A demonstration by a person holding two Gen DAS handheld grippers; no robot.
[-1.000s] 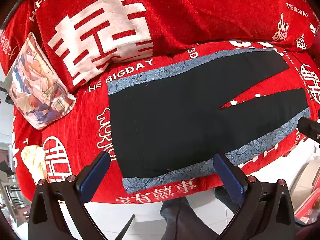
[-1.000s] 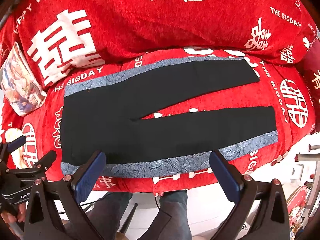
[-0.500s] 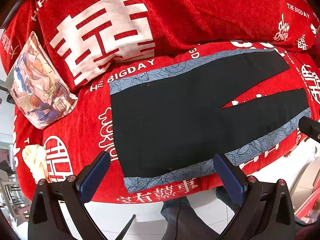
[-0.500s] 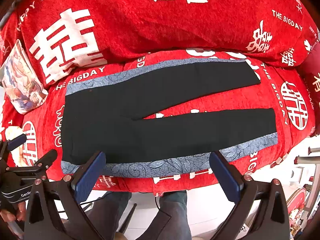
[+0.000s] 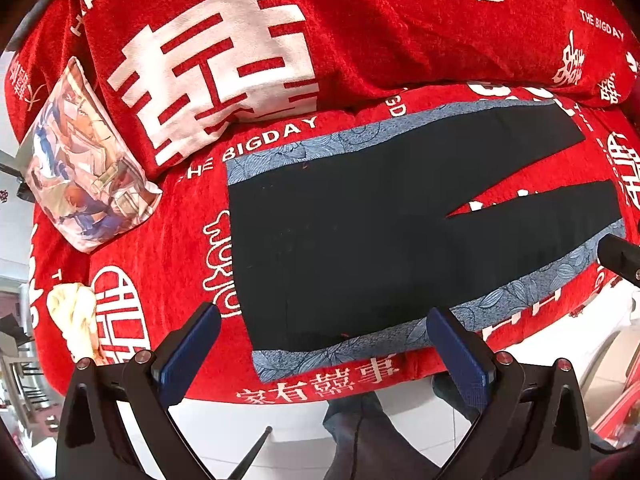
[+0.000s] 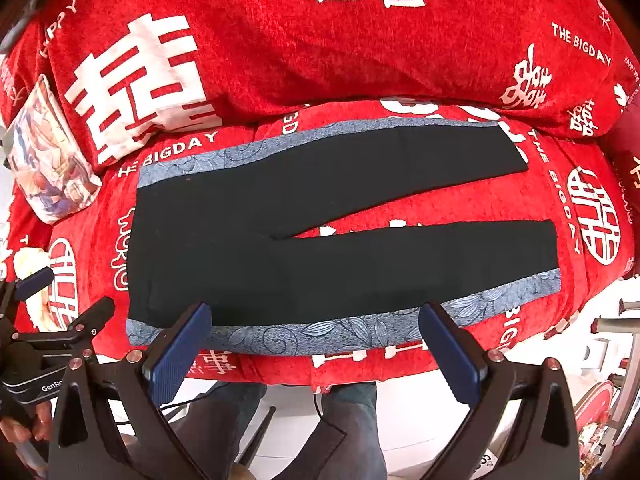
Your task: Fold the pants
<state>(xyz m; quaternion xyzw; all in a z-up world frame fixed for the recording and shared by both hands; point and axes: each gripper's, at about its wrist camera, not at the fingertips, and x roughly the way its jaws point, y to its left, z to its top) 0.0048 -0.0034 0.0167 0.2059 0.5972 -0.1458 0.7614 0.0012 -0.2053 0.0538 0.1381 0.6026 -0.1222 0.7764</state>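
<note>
On the red sofa (image 6: 400, 60) the black pants (image 6: 280, 232) lie flat, waist left, legs splayed right. Since a second ago both views have merely crept closer; nothing is folded. Left gripper (image 5: 320, 332) and right gripper (image 6: 316, 328) hover spread wide, empty (a pillow (image 5: 84, 168) sits far left, clear).

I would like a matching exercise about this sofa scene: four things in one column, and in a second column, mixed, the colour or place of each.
Things:
1. pants
2. small pillow
3. sofa cover
4. right gripper

Descriptions:
A. red with white characters
B. open, above the near trouser leg's edge
C. black with blue patterned side stripes, spread flat
D. printed picture, leaning at the left end of the sofa

Pairs: 1-C, 2-D, 3-A, 4-B
</note>
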